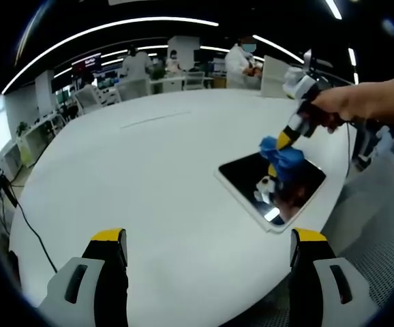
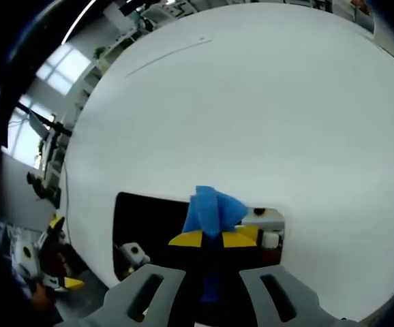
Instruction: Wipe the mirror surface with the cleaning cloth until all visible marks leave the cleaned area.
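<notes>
The right tool (image 1: 283,142) was clamped on the blue cleaning cloth (image 1: 283,156), pressing it down onto the mirror (image 1: 241,174), which lay flat on the white surface (image 1: 149,184) near its edge. In the right gripper view the cloth (image 2: 213,210) bulged out past the closed yellow tips (image 2: 212,239), with the dark glass (image 2: 149,221) beneath and to the left. The left tool (image 1: 207,245) hung over the bare surface, well apart from the mirror, its jaws wide and holding nothing. The wiping appeared to be in progress rather than finished: the cloth sat over the middle to far part of the glass, while the near part lay uncovered. Whether marks remained could not be told, since the glass showed mostly reflections of the tool and ceiling lights. Both mirror and cloth were in plain sight.
</notes>
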`<state>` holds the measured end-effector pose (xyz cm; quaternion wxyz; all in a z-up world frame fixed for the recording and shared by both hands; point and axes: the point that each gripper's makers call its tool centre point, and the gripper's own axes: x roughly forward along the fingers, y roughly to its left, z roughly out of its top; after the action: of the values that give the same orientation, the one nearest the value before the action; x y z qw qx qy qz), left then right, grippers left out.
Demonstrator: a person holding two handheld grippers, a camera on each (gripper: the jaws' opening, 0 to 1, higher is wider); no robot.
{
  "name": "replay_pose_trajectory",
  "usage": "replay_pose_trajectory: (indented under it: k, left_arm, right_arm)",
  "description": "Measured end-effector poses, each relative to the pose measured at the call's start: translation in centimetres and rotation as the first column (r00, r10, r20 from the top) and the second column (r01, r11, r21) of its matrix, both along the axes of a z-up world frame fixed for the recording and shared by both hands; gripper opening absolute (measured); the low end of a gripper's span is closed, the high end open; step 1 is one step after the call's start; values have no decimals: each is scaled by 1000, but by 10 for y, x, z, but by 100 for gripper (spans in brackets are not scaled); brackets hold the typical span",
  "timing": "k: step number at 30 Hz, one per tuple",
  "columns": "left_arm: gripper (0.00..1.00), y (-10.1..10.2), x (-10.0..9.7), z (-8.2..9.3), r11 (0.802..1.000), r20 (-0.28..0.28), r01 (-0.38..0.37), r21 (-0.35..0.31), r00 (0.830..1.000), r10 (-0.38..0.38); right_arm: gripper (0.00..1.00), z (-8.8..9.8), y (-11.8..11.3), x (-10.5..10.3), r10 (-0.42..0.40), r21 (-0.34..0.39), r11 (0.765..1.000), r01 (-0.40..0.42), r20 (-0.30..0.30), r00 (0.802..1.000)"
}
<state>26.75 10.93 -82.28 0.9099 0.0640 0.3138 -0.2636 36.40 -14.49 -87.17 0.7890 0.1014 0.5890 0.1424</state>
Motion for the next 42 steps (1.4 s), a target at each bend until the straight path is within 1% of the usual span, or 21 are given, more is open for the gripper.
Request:
replay_pose_trajectory:
  k: [7, 11, 14, 17, 23, 27, 33, 42]
  left_arm:
    - [100, -1, 0, -1, 1000, -1, 6, -2, 1000, -6]
    - [100, -2, 0, 0, 1000, -1, 7, -4, 1000, -7]
    - [100, -3, -1, 0, 1000, -1, 16, -1, 1000, -16]
    - [100, -2, 0, 0, 1000, 0, 11, -5, 1000, -11]
    - [100, -2, -1, -1, 1000, -5, 8, -5, 1000, -8]
    - [100, -1, -1, -2, 1000, -10, 0, -13, 1000, 0]
    - [100, 1, 1, -1, 1000, -3, -8, -13, 1000, 8]
    - [100, 2, 2, -3, 1000, -4, -12, -11, 1000, 12]
  right_arm:
    - [1, 0, 15, 2, 18, 3, 1000, -18, -5, 1000]
    - [1, -1, 22, 3, 17, 17, 1000, -17, -14, 1000]
    - [1, -2, 32, 5, 22, 24, 999, -22, -12, 1000]
    - [1, 1, 42, 2, 34, 25, 999, -34, -8, 999]
    - [1, 0, 54, 6, 48, 28, 998, -47, -16, 999]
    - [1, -1, 61, 8, 42, 33, 999, -42, -12, 999]
    - [1, 0, 79, 8, 51, 37, 998, -51, -5, 999]
    - [1, -2, 95, 12, 66, 53, 996, -65, -13, 998]
